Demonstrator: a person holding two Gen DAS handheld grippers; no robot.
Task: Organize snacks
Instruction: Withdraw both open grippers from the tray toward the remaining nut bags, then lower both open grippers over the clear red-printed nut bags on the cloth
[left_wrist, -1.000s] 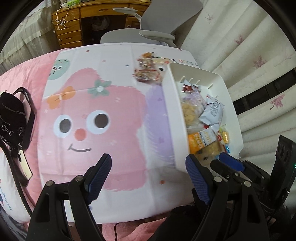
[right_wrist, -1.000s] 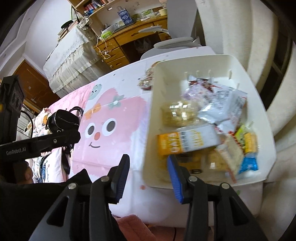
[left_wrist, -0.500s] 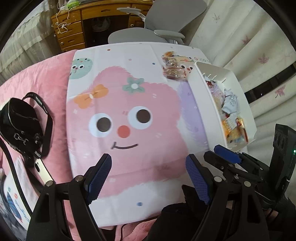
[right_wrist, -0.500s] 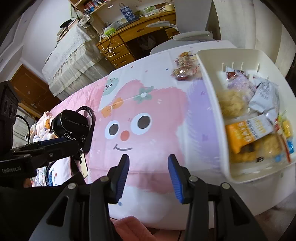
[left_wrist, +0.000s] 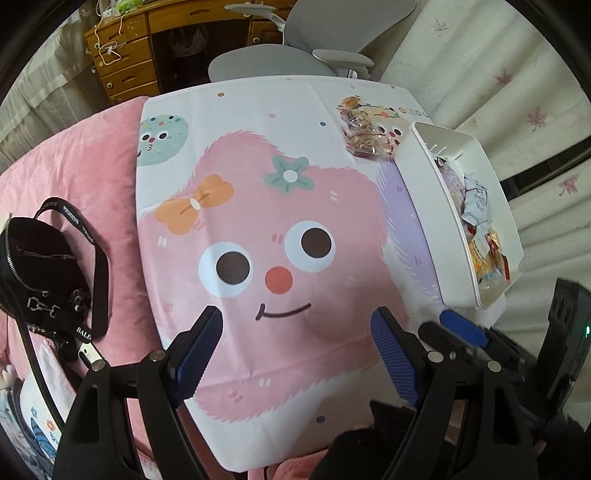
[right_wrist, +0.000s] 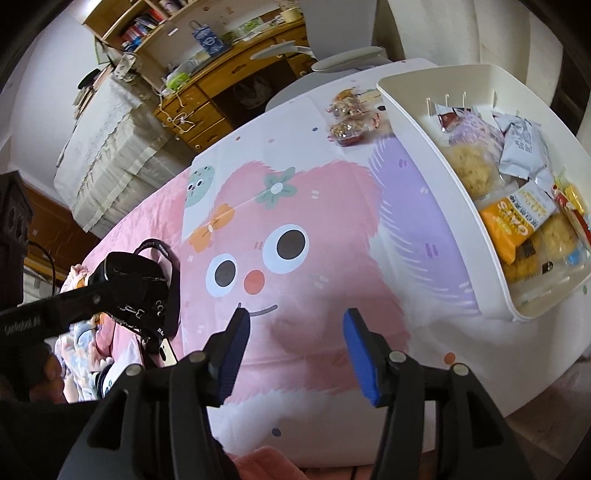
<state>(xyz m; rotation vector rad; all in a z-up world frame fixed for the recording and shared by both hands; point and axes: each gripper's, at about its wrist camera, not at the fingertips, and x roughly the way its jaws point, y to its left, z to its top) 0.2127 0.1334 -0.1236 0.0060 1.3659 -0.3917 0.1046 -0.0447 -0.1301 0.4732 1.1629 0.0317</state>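
Landmark: the white cloth printed with a pink fuzzy smiling face (left_wrist: 280, 258), laid over a pink blanket (left_wrist: 74, 177).

Left tongs (left_wrist: 295, 354) hang over the cloth's near edge below the smile, blue pads spread wide, nothing between them. Right tongs (right_wrist: 295, 350) sit over the same near edge, jaws opening, gap empty too.

Left of the cloth, on the blanket: a black zip bag with a lettered strap (left_wrist: 40, 258).

On the cloth's right side: a white rectangular plastic bin (right_wrist: 417, 122), holding the snacks already sorted — an orange oat-bar wrapper (right_wrist: 513, 221), round yellow cookies in clear wrap (right_wrist: 472, 166), a grey-white foil packet (right_wrist: 524, 147), plus small red and yellow packs.

At the cloth's far right corner, just beside the bin's far end, outside it: a small pile of clear-wrapped reddish-brown snack packs (right_wrist: 349, 118).

Beyond the cloth: a grey office chair (left_wrist: 295, 48), then a wooden desk with drawers (left_wrist: 129, 48).
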